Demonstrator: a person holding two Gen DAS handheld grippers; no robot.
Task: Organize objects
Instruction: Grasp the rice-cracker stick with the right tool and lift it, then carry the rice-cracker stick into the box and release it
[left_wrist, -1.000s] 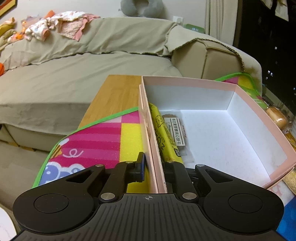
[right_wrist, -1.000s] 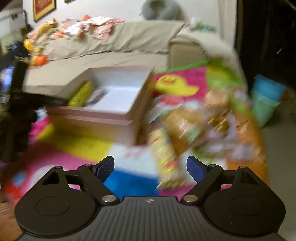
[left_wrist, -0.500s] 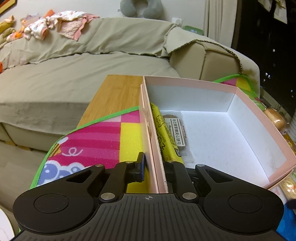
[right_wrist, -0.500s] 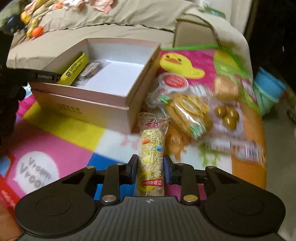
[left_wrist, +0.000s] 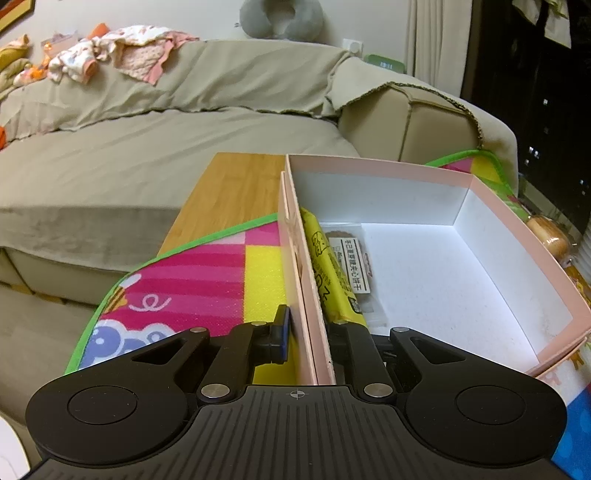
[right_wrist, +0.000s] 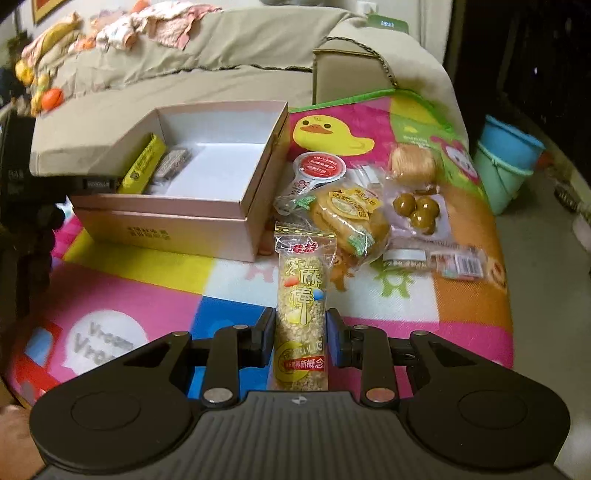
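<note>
Snack bar (right_wrist: 301, 317) in right gripper (right_wrist: 300, 341)

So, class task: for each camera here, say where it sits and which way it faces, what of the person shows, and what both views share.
Left wrist: on the left gripper, looking down its fingers, shut on the pink box wall; sofa beyond.
Right wrist: on the right gripper, shut on a sesame snack bar, over the play mat; a hand shows at lower left.
Shared: the box, the yellow packet inside, the sofa.
</note>
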